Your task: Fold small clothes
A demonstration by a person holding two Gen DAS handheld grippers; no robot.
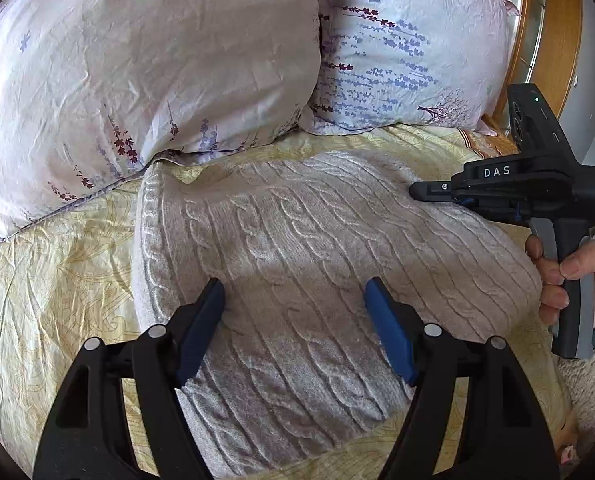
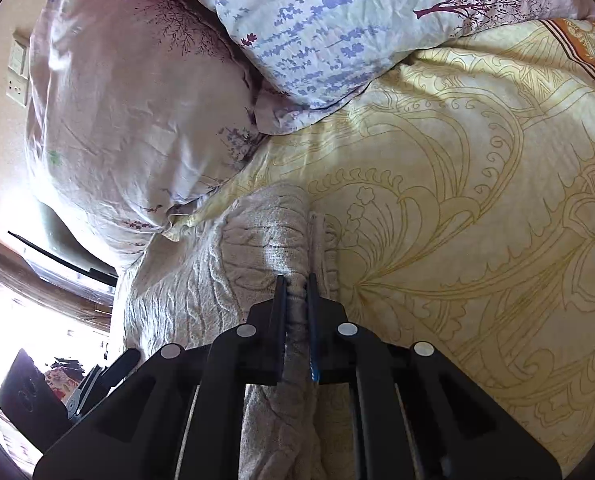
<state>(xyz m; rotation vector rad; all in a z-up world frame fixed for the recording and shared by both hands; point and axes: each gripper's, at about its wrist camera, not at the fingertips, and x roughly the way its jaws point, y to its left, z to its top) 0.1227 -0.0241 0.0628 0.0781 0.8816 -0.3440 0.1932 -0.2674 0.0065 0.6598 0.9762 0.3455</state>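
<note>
A pale grey cable-knit sweater (image 1: 297,232) lies spread on the yellow patterned bedspread (image 1: 49,280). My left gripper (image 1: 293,296) is open, its blue pads (image 1: 201,328) wide apart just above the sweater's near part, holding nothing. My right gripper (image 1: 417,192) shows at the sweater's right edge, held by a hand. In the right wrist view my right gripper (image 2: 297,284) is shut on a bunched fold of the sweater (image 2: 273,232), which runs back between the fingers.
Two floral pillows (image 1: 149,64) (image 1: 409,48) lie at the head of the bed, just beyond the sweater. A wooden headboard (image 1: 553,40) stands at the far right. The left gripper's body (image 2: 97,380) shows at the lower left of the right wrist view.
</note>
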